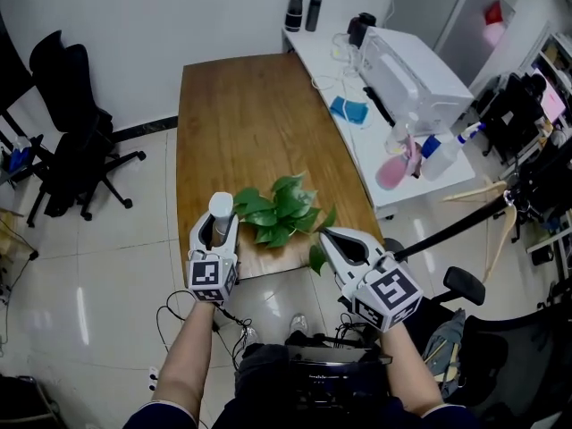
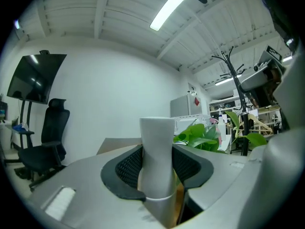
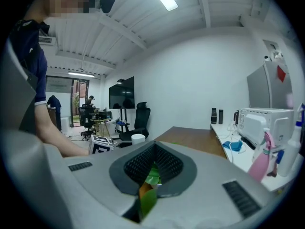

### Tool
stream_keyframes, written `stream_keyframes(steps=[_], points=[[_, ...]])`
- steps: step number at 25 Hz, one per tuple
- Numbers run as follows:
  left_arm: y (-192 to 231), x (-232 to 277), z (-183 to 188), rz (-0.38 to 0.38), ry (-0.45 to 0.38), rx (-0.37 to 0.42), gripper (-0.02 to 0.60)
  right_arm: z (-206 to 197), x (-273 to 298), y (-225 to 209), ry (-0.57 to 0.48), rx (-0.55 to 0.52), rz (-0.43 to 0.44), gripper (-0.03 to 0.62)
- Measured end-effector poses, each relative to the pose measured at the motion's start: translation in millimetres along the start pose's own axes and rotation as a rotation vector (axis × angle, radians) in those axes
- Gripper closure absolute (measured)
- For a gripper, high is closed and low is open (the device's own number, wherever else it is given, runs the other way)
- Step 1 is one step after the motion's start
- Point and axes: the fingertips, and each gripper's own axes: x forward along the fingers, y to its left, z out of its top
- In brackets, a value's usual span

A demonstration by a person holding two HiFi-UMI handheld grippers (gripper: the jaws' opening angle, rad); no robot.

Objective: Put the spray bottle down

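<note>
The spray bottle (image 1: 220,209) has a white waisted top and stands upright between the pads of my left gripper (image 1: 217,224), which is shut on it. It is over the near left corner of the wooden table (image 1: 241,105); whether its base touches the wood is hidden. In the left gripper view the bottle (image 2: 157,151) fills the gap of the left gripper (image 2: 157,171). My right gripper (image 1: 324,233) is shut beside a potted plant (image 1: 279,208). A green leaf (image 3: 151,175) shows through the slit of the right gripper (image 3: 153,163).
A white side table (image 1: 357,150) on the right carries a white appliance (image 1: 413,70), a blue cloth (image 1: 349,110), a pink bottle (image 1: 393,170) and two dark flasks (image 1: 302,12). A black office chair (image 1: 67,141) stands on the left.
</note>
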Motion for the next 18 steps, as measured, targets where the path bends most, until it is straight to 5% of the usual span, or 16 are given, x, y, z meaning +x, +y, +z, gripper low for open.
stream_keyframes(steps=[7,18], points=[[-3.3,-4.1,0.3,0.0,-0.012,0.01,0.382,-3.0,-0.7,-0.3,0.017,-0.005,-0.002,0.594],[-10.2,-7.1,-10.3,-0.016,0.085,0.065,0.365,-2.7,2.9,6.8,-0.013,0.013,0.022,0.594]])
